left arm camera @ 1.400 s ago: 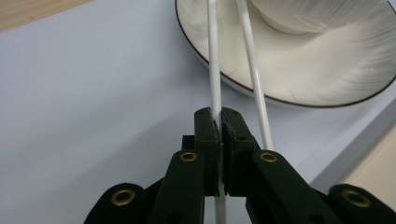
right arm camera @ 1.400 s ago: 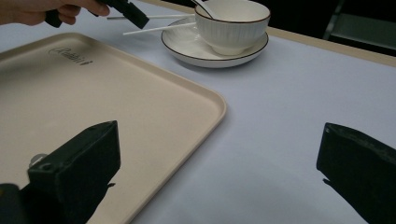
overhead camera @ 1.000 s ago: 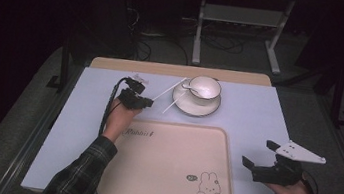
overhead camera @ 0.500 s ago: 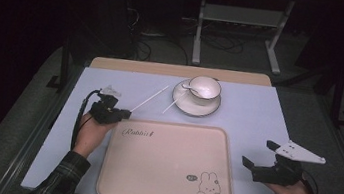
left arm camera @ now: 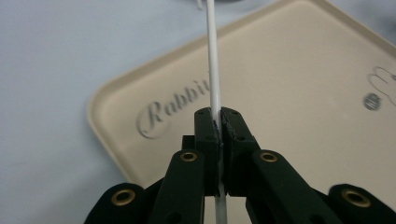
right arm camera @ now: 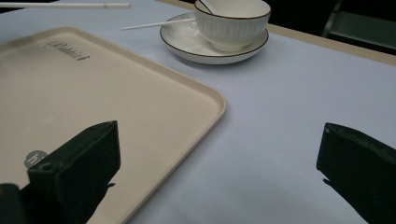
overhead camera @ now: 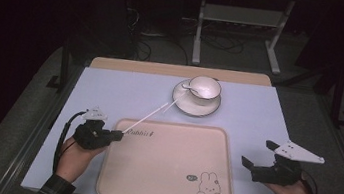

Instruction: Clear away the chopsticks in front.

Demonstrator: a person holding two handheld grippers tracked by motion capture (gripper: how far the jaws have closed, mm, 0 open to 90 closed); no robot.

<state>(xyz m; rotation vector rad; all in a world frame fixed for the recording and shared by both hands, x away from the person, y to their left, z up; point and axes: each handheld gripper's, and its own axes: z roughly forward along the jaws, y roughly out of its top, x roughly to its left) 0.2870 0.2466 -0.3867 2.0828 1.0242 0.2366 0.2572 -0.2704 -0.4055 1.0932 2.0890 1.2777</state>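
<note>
My left gripper [overhead camera: 118,134] is shut on a thin white stick [overhead camera: 147,119], just off the left rim of the beige tray [overhead camera: 159,176]. The stick slants up and right toward the saucer [overhead camera: 184,108]. In the left gripper view the jaws [left arm camera: 219,116] pinch the stick [left arm camera: 212,60] above the tray's "Rabbit" lettering. A second white stick [right arm camera: 159,23] rests on the saucer's rim. On the saucer stands a white cup [overhead camera: 205,87] with a spoon in it. My right gripper [overhead camera: 257,152] is open beside the tray's right edge, nothing between its jaws [right arm camera: 219,130].
A pale blue mat [overhead camera: 110,89] covers the table, with a wooden strip [overhead camera: 178,71] along the far edge. A metal stand [overhead camera: 240,20] and cables sit on the dark floor beyond. Bare mat lies left of the saucer and right of the tray [right arm camera: 140,84].
My left gripper has carried the white stick left and toward the person, from beside the saucer to the tray's left edge. The right gripper has stayed put.
</note>
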